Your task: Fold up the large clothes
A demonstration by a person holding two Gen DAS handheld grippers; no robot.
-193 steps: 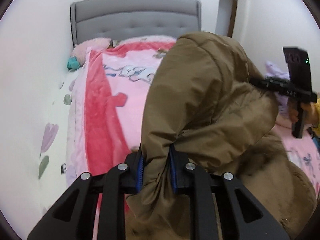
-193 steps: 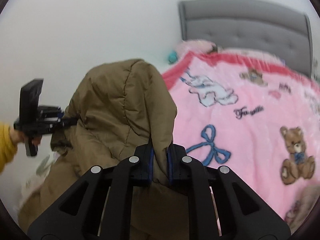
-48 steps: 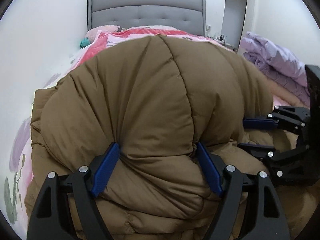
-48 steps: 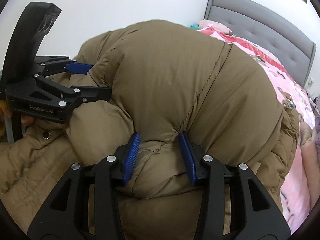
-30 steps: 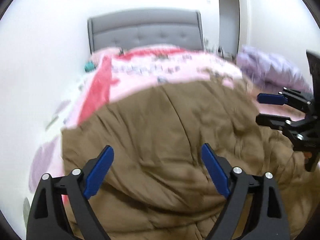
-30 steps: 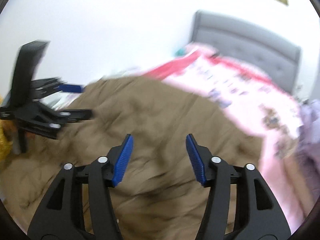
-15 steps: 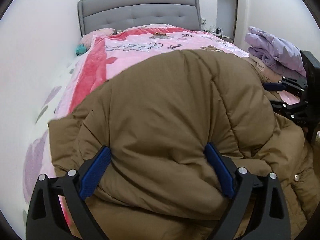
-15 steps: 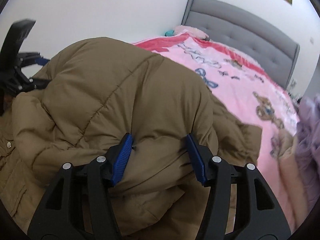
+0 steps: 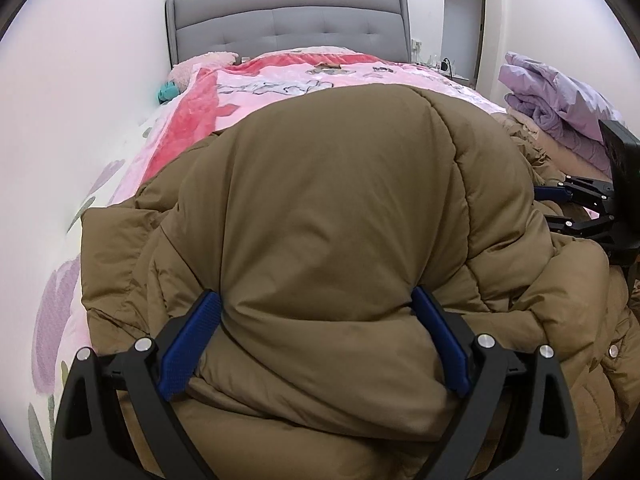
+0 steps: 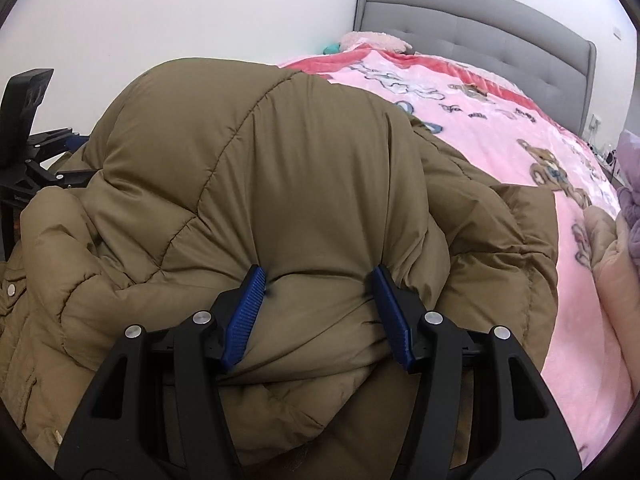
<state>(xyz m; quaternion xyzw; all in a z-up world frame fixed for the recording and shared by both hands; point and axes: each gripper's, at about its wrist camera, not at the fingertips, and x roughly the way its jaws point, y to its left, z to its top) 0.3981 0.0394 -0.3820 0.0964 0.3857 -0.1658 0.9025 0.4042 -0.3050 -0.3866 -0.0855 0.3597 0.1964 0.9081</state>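
Note:
A bulky brown puffer coat (image 9: 340,208) lies heaped on the pink blanket (image 9: 280,80) of the bed; it also fills the right wrist view (image 10: 260,168). My left gripper (image 9: 316,340) is open, its blue pads spread wide around a thick fold of the coat. My right gripper (image 10: 320,312) is open too, pads on either side of another padded fold. The right gripper shows at the right edge of the left wrist view (image 9: 592,208); the left gripper shows at the left edge of the right wrist view (image 10: 36,152).
A grey padded headboard (image 9: 288,20) stands at the far end. A white wall (image 9: 80,80) runs along the bed's left side. A lilac quilt (image 9: 560,100) is piled at the right. A pink pillow (image 10: 376,40) and a teal toy (image 9: 168,90) lie near the headboard.
Both grippers earlier held the coat up shut, then set it down and opened. In the last half second they have pressed a little closer into the folded coat, jaws still spread.

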